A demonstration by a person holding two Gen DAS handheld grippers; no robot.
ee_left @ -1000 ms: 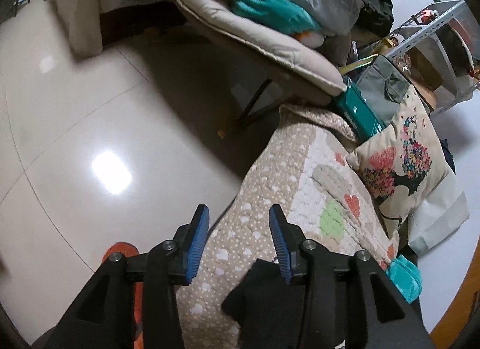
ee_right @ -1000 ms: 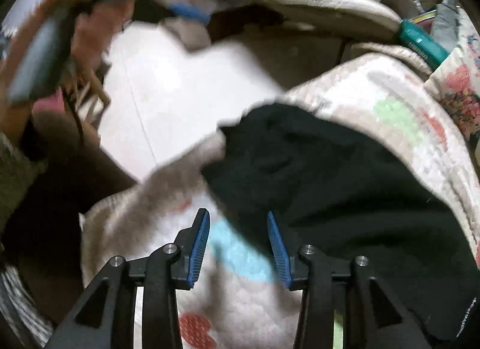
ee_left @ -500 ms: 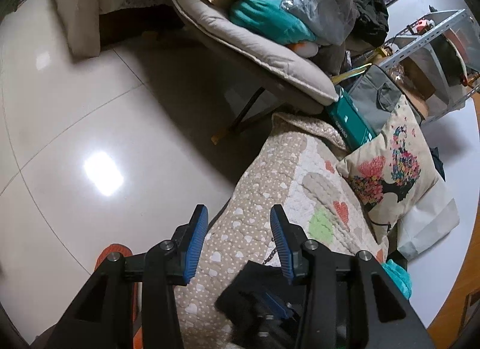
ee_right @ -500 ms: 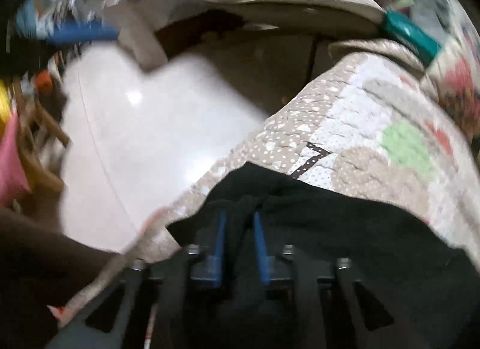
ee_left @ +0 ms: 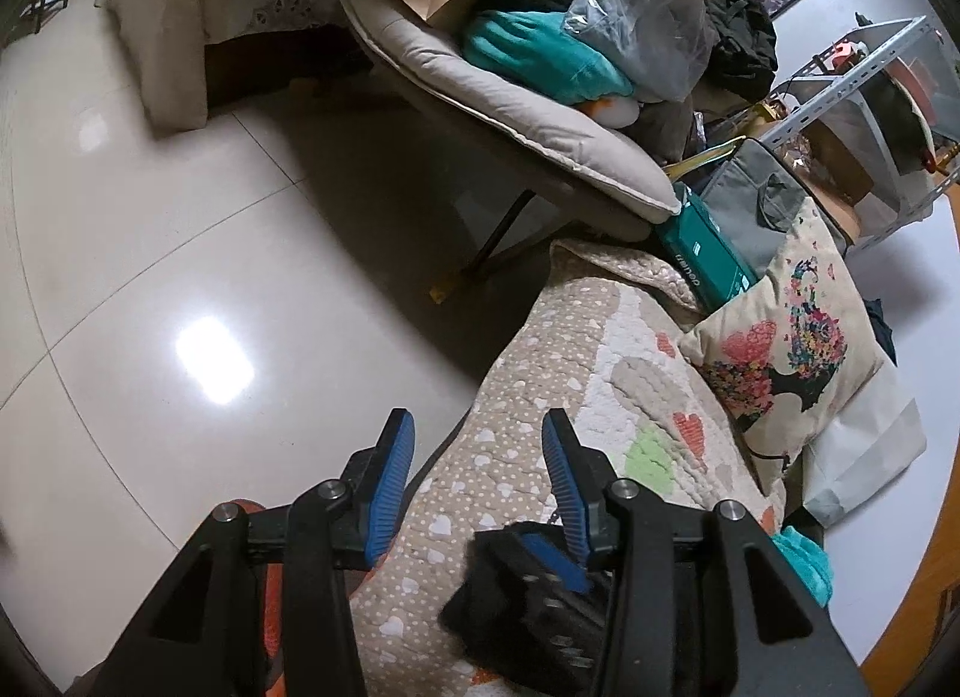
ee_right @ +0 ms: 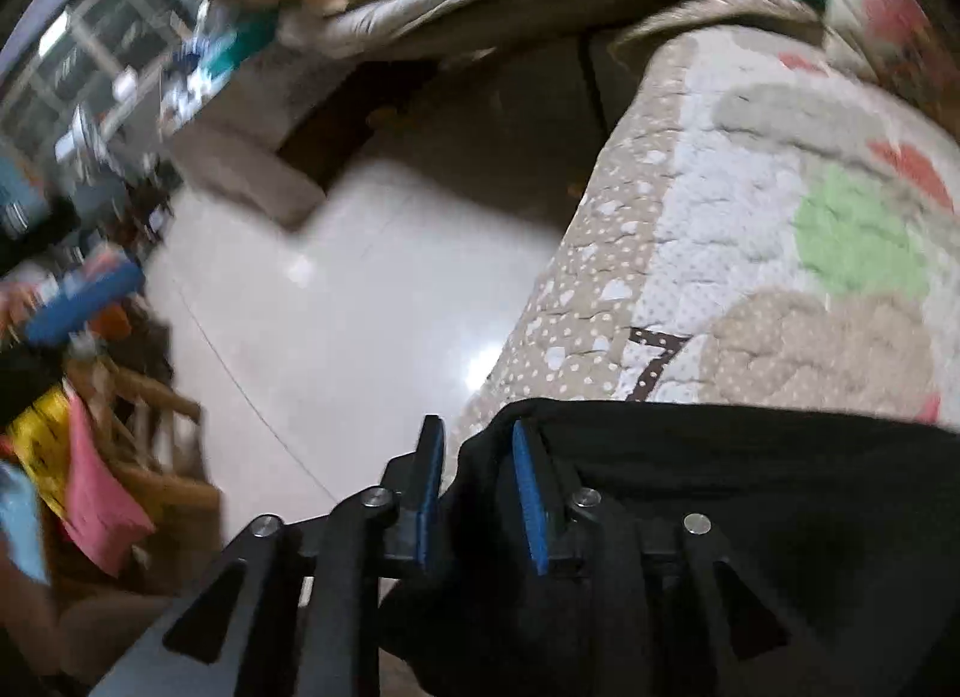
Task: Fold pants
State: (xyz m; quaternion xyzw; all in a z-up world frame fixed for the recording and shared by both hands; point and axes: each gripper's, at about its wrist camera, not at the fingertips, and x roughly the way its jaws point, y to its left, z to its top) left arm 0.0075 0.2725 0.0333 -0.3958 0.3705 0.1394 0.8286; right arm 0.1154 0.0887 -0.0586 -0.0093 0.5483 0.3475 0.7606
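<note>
The black pants point(ee_right: 750, 487) lie on a quilted heart-patterned cover point(ee_right: 780, 229) over a couch. My right gripper point(ee_right: 477, 475) is shut on a corner fold of the pants at the cover's front edge. In the left wrist view my left gripper point(ee_left: 477, 457) is open and empty above the cover point(ee_left: 540, 397). Below it the right gripper point(ee_left: 540, 583) shows with dark pants cloth around it.
A patterned cushion point(ee_left: 786, 343) leans at the couch's right. A padded lounge chair point(ee_left: 510, 91) piled with bags and a teal blanket stands beyond the couch. Glossy tile floor point(ee_left: 180, 277) lies to the left. Wooden furniture with clothes point(ee_right: 102, 457) is at far left.
My right gripper closed on the pants' corner and has drawn it toward the cover's front edge. My left gripper rose a little and stays open.
</note>
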